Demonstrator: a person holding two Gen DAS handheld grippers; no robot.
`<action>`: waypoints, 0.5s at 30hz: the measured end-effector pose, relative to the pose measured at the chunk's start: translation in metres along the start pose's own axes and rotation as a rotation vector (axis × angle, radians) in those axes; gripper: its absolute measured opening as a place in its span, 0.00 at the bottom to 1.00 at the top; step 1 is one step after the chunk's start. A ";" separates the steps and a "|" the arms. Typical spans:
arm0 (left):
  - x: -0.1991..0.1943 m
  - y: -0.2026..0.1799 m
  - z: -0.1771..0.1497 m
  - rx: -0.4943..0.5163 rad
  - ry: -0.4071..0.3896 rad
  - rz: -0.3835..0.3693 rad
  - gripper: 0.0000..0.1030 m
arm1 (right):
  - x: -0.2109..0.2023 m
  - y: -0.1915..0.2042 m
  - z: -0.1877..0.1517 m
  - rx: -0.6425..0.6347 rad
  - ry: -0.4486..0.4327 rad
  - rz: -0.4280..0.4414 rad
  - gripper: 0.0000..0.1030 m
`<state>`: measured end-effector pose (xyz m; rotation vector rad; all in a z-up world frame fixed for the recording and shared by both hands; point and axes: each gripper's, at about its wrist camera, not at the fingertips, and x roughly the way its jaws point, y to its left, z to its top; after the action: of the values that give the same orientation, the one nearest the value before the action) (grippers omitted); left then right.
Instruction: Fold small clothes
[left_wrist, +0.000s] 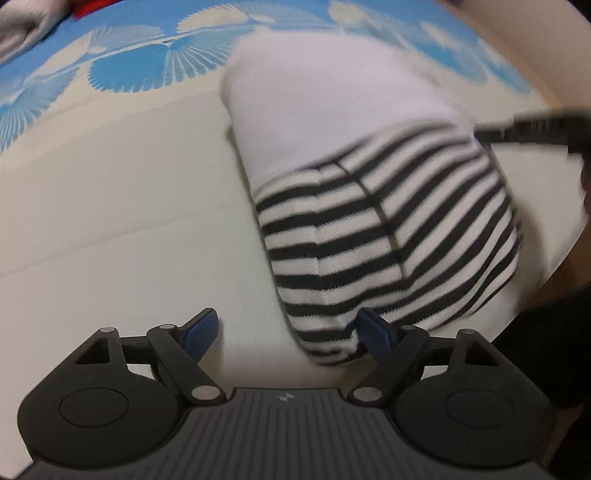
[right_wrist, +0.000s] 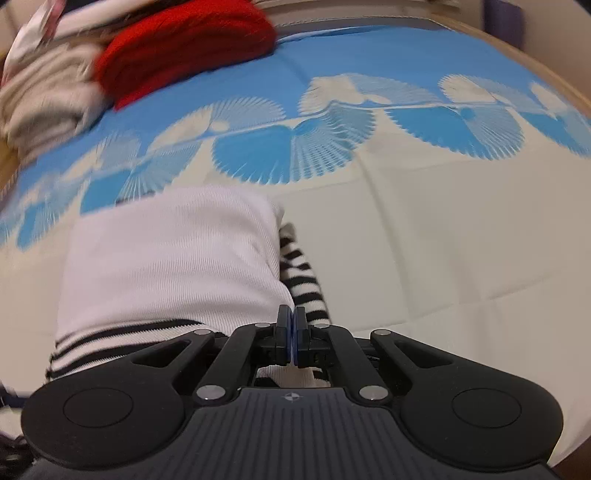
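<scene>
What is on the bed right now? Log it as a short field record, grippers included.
surface: bedsheet, cream with a blue fan-pattern band
garment: white and black-striped garment, partly folded, lying on the sheet
left gripper: open, jaws astride the garment's near striped corner
right gripper: jaws together at the garment's striped edge; whether fabric is pinched cannot be told
far corner: red knit item beside a beige clothes pile
image quality: motion blur in both views
</scene>
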<state>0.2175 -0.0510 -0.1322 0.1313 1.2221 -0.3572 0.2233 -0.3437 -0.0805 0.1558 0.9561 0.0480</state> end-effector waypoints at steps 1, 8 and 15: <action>-0.001 -0.001 0.000 0.005 -0.003 0.000 0.84 | 0.004 0.006 0.000 -0.028 0.010 0.008 0.00; -0.021 0.018 0.005 -0.103 -0.046 -0.076 0.84 | 0.002 0.007 0.006 0.004 -0.009 0.012 0.17; -0.046 0.043 0.034 -0.241 -0.151 -0.189 0.84 | -0.006 -0.013 0.014 0.161 -0.046 0.157 0.33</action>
<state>0.2486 -0.0116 -0.0810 -0.2167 1.1211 -0.3735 0.2308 -0.3584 -0.0703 0.3784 0.9005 0.1115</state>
